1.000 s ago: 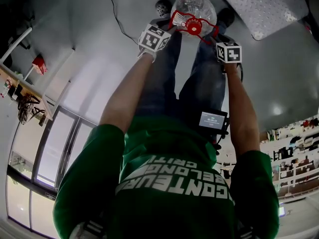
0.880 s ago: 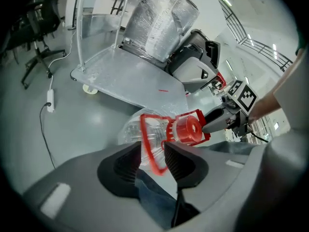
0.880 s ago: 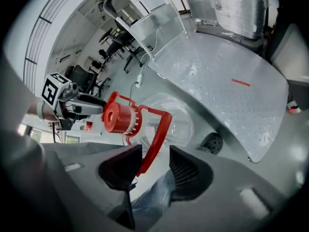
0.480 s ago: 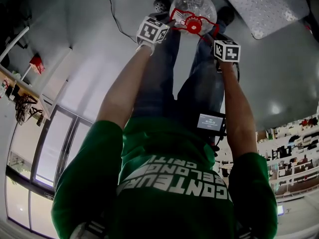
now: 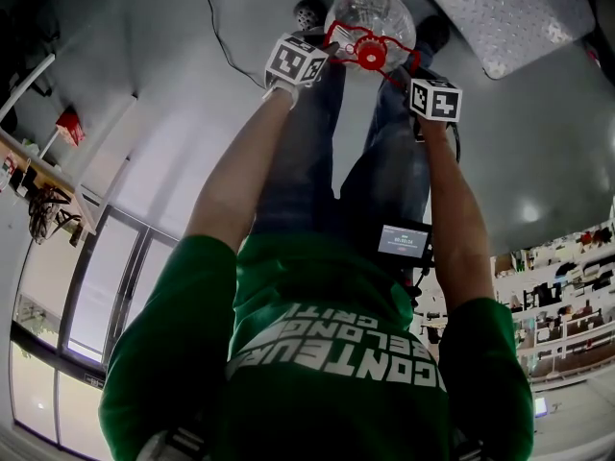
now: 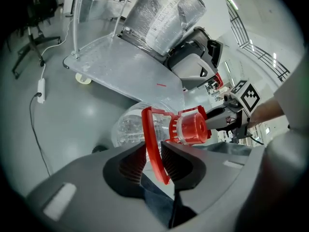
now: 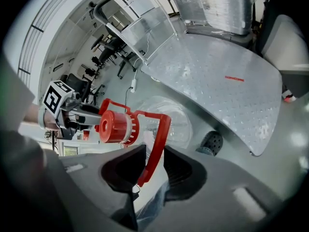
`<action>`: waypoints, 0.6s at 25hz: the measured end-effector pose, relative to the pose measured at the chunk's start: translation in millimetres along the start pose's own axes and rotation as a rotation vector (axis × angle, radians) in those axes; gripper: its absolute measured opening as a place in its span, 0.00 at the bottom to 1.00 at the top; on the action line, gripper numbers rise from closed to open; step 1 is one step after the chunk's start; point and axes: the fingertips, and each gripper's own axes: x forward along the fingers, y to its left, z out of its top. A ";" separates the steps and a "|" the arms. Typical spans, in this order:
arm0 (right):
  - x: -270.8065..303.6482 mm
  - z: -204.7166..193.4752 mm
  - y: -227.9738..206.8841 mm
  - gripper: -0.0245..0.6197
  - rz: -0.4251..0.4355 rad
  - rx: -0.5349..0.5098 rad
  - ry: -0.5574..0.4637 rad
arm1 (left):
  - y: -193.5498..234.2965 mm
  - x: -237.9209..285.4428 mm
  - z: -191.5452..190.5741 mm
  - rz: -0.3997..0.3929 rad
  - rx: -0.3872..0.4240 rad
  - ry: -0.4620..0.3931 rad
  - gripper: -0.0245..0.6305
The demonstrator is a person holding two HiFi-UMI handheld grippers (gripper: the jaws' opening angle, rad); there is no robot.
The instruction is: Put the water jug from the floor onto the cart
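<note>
Red carry handle is sitting between both sets of fingers: we are just closing the left gripper and right gripper on it, seemingly gripping already. With the water jug on the floor beside the cart, we are judging that a steady two-handed lift comes next.

Grey glossy floor under everything. Water jug low on it, just ahead of left gripper and right gripper (jaws of both just closing, jug's red handle between). Beyond jug: cart, 1 white caster showing, wrapped clear load on deck. Left of left gripper: black cable, 1 white switch box.
</note>
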 end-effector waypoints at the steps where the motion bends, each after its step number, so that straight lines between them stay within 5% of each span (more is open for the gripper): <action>1: 0.5 -0.3 -1.2 0.20 -0.001 0.001 0.001 | 0.4 0.7 -1.0 -0.001 -0.004 0.002 0.20; 15: -0.6 4.7 -4.0 0.17 0.011 0.052 -0.038 | 4.4 4.3 1.2 -0.052 -0.087 -0.023 0.18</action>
